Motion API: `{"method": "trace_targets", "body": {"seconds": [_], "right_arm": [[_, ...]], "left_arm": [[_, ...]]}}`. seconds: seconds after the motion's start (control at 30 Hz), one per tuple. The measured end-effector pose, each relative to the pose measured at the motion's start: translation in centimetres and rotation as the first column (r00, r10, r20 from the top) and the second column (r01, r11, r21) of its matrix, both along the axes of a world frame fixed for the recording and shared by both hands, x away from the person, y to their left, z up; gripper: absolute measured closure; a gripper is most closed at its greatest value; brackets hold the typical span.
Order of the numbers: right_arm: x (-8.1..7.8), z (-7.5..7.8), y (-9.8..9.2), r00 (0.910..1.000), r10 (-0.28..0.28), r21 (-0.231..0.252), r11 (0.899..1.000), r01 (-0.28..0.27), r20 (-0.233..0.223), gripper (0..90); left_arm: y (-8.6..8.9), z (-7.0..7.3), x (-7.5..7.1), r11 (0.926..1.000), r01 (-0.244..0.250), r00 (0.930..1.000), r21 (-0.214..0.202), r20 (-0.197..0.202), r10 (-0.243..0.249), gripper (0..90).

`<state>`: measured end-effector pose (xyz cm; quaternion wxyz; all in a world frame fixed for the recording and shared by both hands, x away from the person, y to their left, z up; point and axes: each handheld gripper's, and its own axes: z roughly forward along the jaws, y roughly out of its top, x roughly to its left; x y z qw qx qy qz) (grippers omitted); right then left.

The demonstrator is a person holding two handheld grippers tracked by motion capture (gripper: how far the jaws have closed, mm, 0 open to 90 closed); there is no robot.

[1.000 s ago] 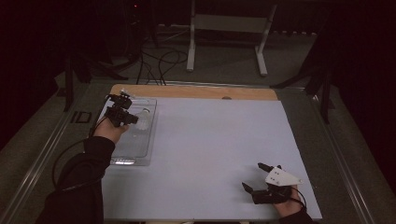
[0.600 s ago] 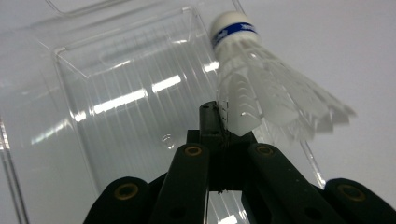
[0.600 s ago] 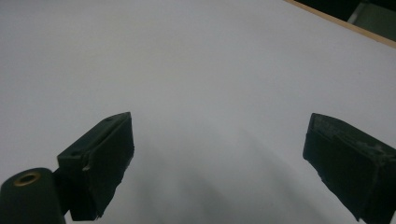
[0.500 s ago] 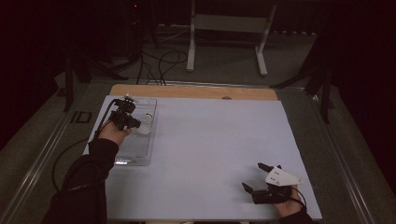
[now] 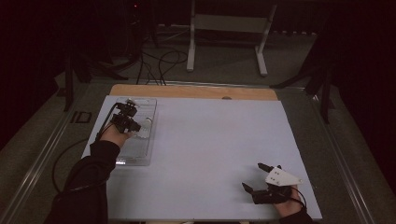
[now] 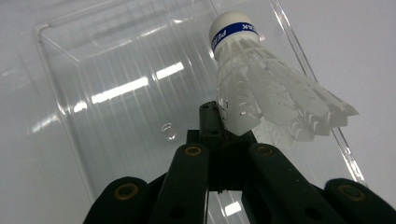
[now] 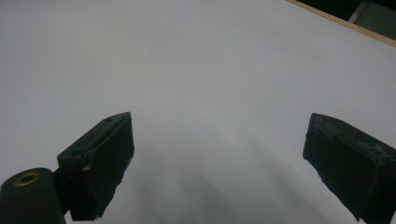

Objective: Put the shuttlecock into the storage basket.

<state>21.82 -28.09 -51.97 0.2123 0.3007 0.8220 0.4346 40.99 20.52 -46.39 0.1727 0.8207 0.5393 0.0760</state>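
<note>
A white plastic shuttlecock (image 6: 261,88) with a blue band round its cork hangs over a clear plastic tray (image 6: 46,29). My left gripper (image 6: 223,116) is shut on the edge of its skirt, and the cork points away from me. In the high view the left gripper (image 5: 133,125) holds the shuttlecock (image 5: 146,122) above the tray (image 5: 140,158) at the table's left side. My right gripper (image 5: 252,176) lies at the front right of the table. Its jaws stand wide open in the right gripper view (image 7: 219,154), with nothing between them.
The table is covered by a white sheet (image 5: 219,140), with a wooden strip (image 5: 194,91) along its far edge. A white stand (image 5: 224,23) and cables (image 5: 159,60) are on the floor behind the table.
The left hand has sunk a little toward the tray, carrying the shuttlecock. The right gripper has stayed where it was.
</note>
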Motion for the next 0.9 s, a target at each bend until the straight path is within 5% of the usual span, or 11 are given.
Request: {"method": "trace_targets", "body": {"seconds": [0.53, 0.7, 0.9], "right_arm": [[0.0, 0.0, 0.0, 1.0000, 0.001, 0.000, 1.000, -0.001, 0.001, 8.6], [0.0, 0.0, 0.0, 1.0000, -0.001, 0.002, 1.000, 0.001, 0.004, 8.6], [0.0, 0.0, 0.0, 1.0000, -0.001, 0.002, 1.000, 0.001, 0.005, 8.6]], "left_arm": [[-1.3, -2.0, -0.3, 0.9910, 0.101, 0.9875, 0.088, -0.130, -0.089, 83.4], [-1.6, -1.8, -0.8, 0.9873, 0.120, 0.9831, 0.104, -0.151, -0.103, 60.8], [-1.4, -1.1, -1.6, 0.9834, 0.118, 0.9863, 0.138, -0.132, -0.100, 38.4]]}}
